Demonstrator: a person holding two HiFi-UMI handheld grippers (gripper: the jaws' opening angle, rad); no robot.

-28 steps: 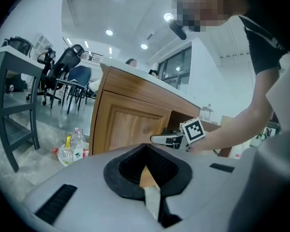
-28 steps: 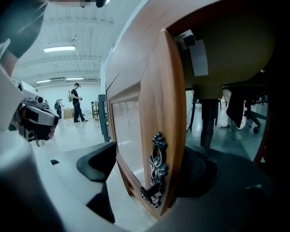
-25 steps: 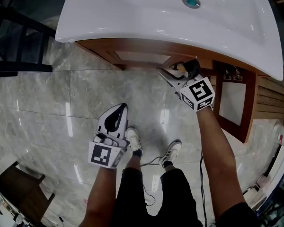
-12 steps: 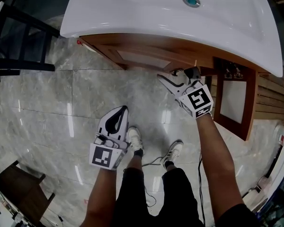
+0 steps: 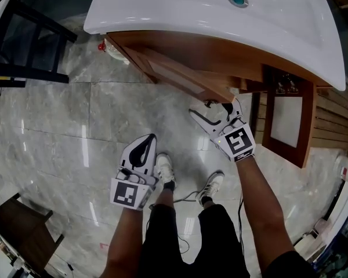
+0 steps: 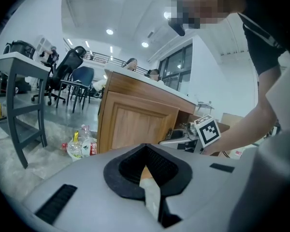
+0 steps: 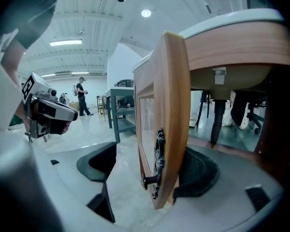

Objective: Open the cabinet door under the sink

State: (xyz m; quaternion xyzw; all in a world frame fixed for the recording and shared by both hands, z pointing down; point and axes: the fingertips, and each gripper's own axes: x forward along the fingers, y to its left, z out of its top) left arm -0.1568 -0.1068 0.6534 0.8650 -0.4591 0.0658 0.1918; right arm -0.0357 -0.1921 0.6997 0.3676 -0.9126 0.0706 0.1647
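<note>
Under the white sink (image 5: 209,16) the wooden cabinet door (image 5: 180,74) stands swung part way out. My right gripper (image 5: 219,110) is at the door's free edge. In the right gripper view the door (image 7: 169,105) and its dark metal handle (image 7: 157,163) sit between the jaws of the right gripper (image 7: 150,166). The jaws are spread wide, one on each side of the door, and they do not pinch it. My left gripper (image 5: 140,149) hangs over the floor to the left, away from the cabinet. Seen in its own view, the left gripper (image 6: 145,170) is shut and holds nothing.
A second cabinet door (image 5: 287,120) at the right stands open. A black metal frame (image 5: 23,45) is at the left. Plastic bottles (image 6: 82,144) lie on the marble floor by the cabinet's left corner. The person's shoes (image 5: 162,169) and a cable are below the grippers.
The door has swung out from nearly closed as my right gripper drew back toward the person. The left gripper has stayed where it was.
</note>
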